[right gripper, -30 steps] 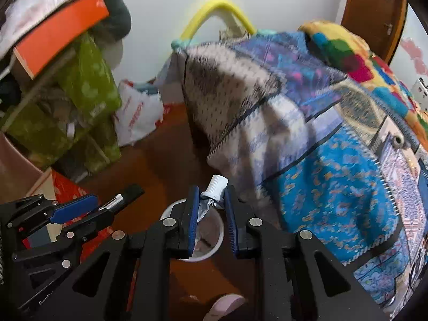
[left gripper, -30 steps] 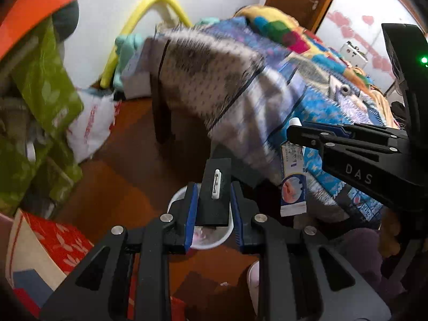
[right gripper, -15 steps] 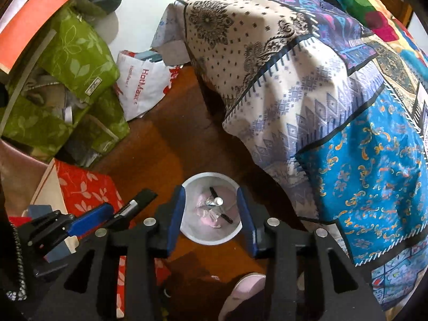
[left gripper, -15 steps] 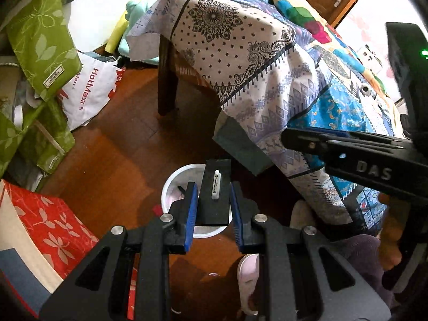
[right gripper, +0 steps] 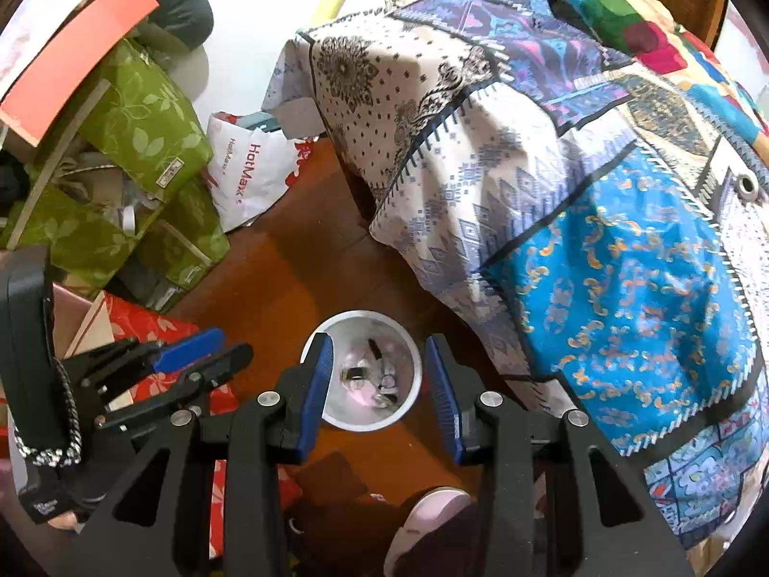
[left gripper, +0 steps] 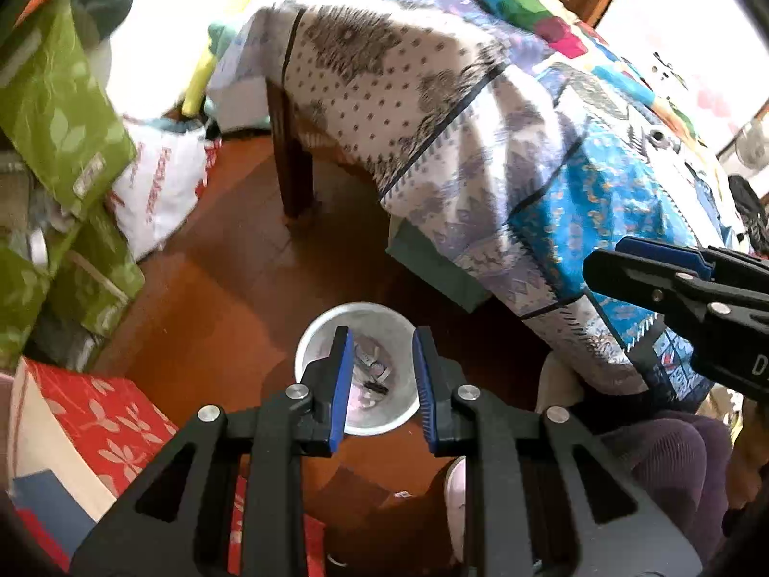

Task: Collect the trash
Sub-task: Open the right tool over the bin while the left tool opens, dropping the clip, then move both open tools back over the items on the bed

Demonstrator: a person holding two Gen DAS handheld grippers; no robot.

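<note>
Here, one white trash bin [right gripper: 321, 414] stands on the brown floor [right gripper: 269, 259] beside the bed cover [right gripper: 601, 221], with several small bits of trash [right gripper: 370, 380] inside. Two grippers hang over it. The left gripper [left gripper: 378, 381] and the right gripper [right gripper: 379, 396] both stand partly open and hold nothing.

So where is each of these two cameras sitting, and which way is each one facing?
Left wrist: on the left gripper, looking steeply down at the white bin; the right gripper enters from the right.
Right wrist: on the right gripper, looking down into the bin; the left gripper shows at left.
Shared: bin, wooden floor, patterned bedspread.
</note>
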